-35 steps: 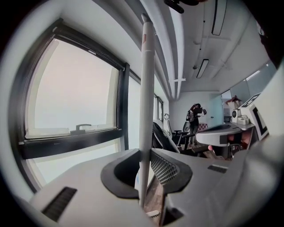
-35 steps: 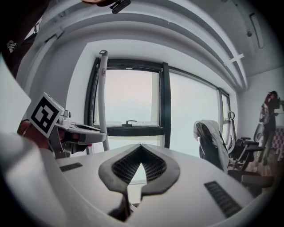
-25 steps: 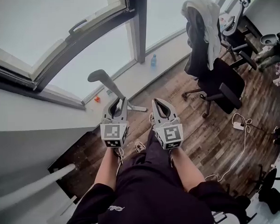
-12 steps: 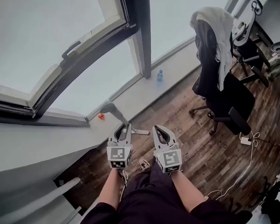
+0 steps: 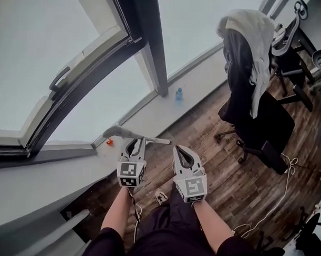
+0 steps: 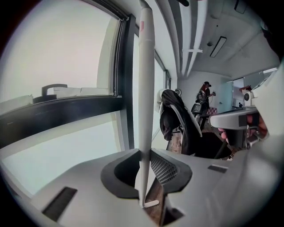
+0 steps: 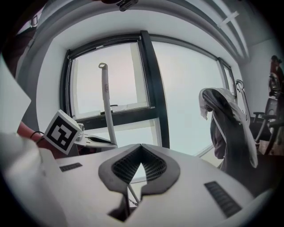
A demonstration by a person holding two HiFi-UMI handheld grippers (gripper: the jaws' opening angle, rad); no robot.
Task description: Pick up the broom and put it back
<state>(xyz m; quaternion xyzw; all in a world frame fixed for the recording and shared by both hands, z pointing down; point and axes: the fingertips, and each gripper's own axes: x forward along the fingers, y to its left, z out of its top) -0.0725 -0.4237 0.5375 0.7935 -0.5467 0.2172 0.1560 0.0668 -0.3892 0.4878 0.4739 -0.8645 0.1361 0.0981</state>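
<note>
The broom is a white pole (image 6: 145,88) that runs straight up between the jaws of my left gripper (image 6: 144,153), which is shut on it. In the head view the pole's grey upper end (image 5: 118,132) slants up and left from the left gripper (image 5: 135,142). The right gripper view shows the same pole (image 7: 106,106) with a hook loop at its top, and the left gripper's marker cube (image 7: 62,128) beside it. The broom's head is hidden. My right gripper (image 5: 179,149) hangs just to the right, its tips (image 7: 141,147) meeting, with nothing held.
Big windows with a dark post (image 5: 153,46) and a white sill (image 5: 166,106) lie ahead. A blue bottle (image 5: 178,94) and a small orange thing (image 5: 109,142) sit on the sill. A black office chair with a pale cloth (image 5: 252,60) stands right; a white cable (image 5: 285,166) crosses the wood floor.
Both grippers have sunk and moved toward the window, the left keeping its hold on the broom. The pole's upper end now slants further left.
</note>
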